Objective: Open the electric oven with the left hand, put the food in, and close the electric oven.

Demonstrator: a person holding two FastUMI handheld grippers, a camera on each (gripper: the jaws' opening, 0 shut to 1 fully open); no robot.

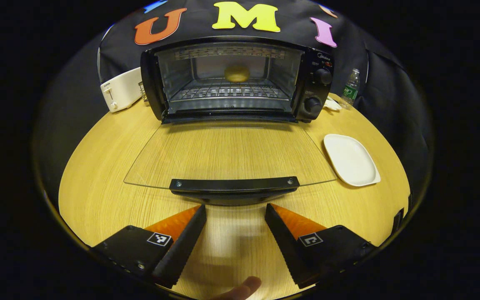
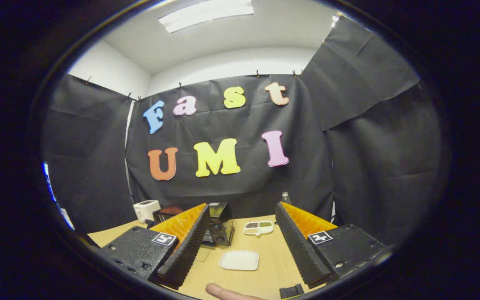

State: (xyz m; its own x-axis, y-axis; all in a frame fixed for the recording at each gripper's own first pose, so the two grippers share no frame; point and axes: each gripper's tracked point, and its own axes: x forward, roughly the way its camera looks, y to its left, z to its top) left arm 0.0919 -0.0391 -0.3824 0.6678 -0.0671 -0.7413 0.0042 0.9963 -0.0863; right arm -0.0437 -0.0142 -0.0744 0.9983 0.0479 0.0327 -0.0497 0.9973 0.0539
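A pale wooden tabletop (image 1: 98,175) carries the electric oven (image 1: 238,79) at its far edge, mouth facing the left hand-held gripper (image 1: 235,221), long axis lying side to side. Its glass door (image 1: 227,154) lies folded flat, handle (image 1: 233,185) just ahead of the spread, empty fingers. The food (image 1: 237,73) sits on the rack inside. The brand mark is too small to read. A white plate (image 1: 350,159) lies right, a toaster (image 1: 121,88) left, a bottle (image 1: 351,88) behind. The right hand-held gripper (image 2: 240,239) hangs open, empty.
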